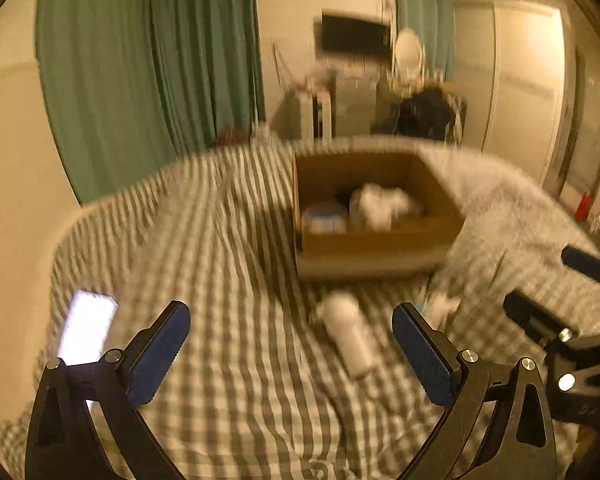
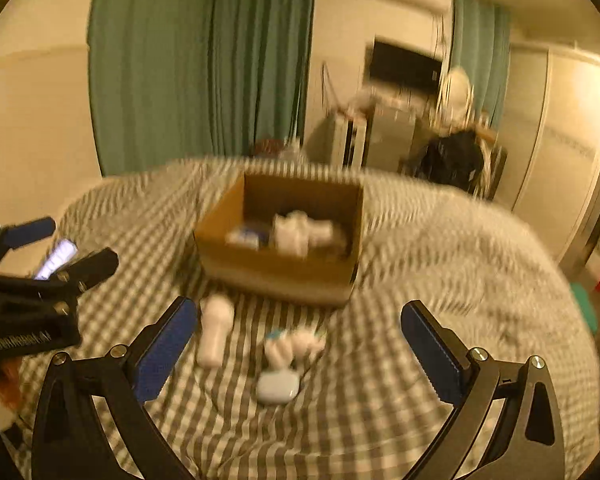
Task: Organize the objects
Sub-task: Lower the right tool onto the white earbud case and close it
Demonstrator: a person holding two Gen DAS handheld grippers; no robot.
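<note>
A bed (image 2: 440, 248) under a grey-and-white checked cover fills both views, with green curtains (image 2: 204, 60) behind it. On the cover sits an open cardboard box (image 2: 276, 268) already holding blurred white and blue items. The left hand-held gripper (image 1: 292, 344) and right hand-held gripper (image 2: 300, 344) both hover over the bed with jaws spread wide and nothing between them. Just in front of the box lies a white bottle (image 2: 216, 330) on its side; beside it are a small white-and-teal bundle (image 2: 294, 344) and a pale rounded case (image 2: 278, 387). A lit phone (image 1: 86, 328) lies near the bed's left edge.
</note>
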